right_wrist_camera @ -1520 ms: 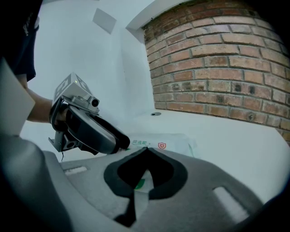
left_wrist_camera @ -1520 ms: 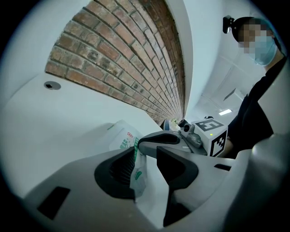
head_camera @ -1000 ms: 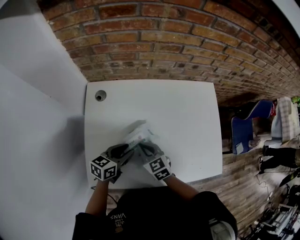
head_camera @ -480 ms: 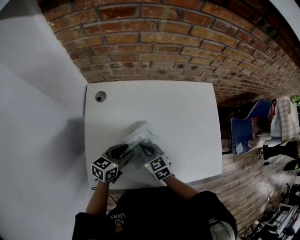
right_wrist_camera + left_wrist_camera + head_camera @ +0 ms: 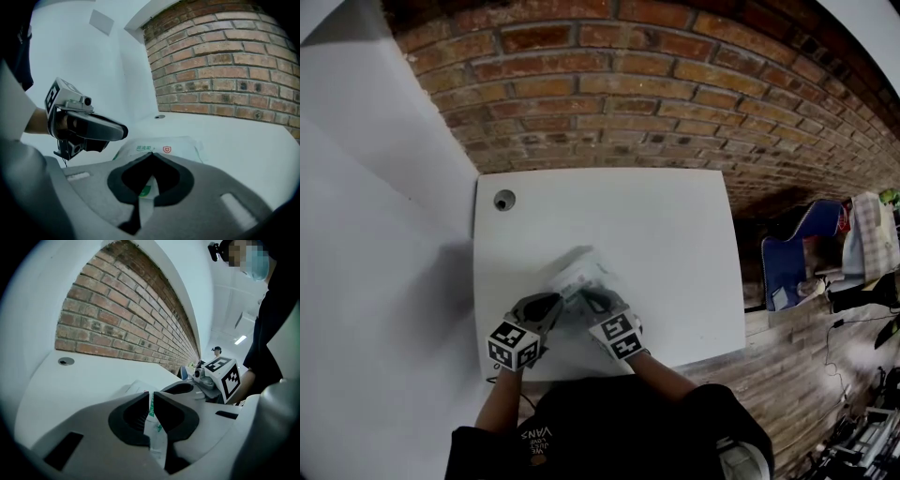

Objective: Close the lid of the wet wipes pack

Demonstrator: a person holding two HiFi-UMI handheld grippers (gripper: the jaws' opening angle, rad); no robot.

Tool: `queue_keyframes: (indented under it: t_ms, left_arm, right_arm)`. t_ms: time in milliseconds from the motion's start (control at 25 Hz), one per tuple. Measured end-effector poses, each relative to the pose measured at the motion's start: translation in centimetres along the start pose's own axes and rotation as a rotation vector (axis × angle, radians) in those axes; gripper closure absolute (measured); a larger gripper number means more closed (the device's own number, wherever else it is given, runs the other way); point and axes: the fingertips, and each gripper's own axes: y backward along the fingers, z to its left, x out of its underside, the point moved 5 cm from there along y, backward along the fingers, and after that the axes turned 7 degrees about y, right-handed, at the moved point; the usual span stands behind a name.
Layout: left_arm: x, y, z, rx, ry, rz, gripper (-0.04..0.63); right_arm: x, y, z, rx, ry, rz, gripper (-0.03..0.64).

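Film along the near edge of a soft white wet wipes pack (image 5: 579, 275) with green print is caught in two places. The left gripper (image 5: 553, 302) has just been closing its fingers, which now pinch a fold of that film. The right gripper (image 5: 588, 300) has its fingers clamped on the same edge just beside it. The pack lies flat near the front of the square white surface (image 5: 675, 234), directly ahead of both sets of fingers. It stretches away from them toward the red brick wall (image 5: 628, 103), and I judge its long axis to run roughly that way, slanting a little to the right. Both grippers are about equally near the pack and close to each other. I cannot make out the lid from anywhere, so whichever hand lets go would probably have to reach forward over the top face. I count one pack, two grippers, one surface, and one round grey hole (image 5: 503, 200) in its far left corner.
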Motion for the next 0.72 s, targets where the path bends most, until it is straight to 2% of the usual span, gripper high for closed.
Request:
queue_keyframes:
  t_ms: [360, 720]
  left_arm:
    - [-1.1, 1.4, -0.7, -0.013, -0.028, -0.06, 0.578]
    - [-1.4, 3.4, -1.5, -0.01, -0.056, -0.1, 0.581]
  right_arm:
    - [-1.4, 1.1, 0.3, 0.03, -0.008, -0.046, 0.618]
    - [-1.9, 3.2, 0.7, 0.099, -0.002, -0.088, 0.618]
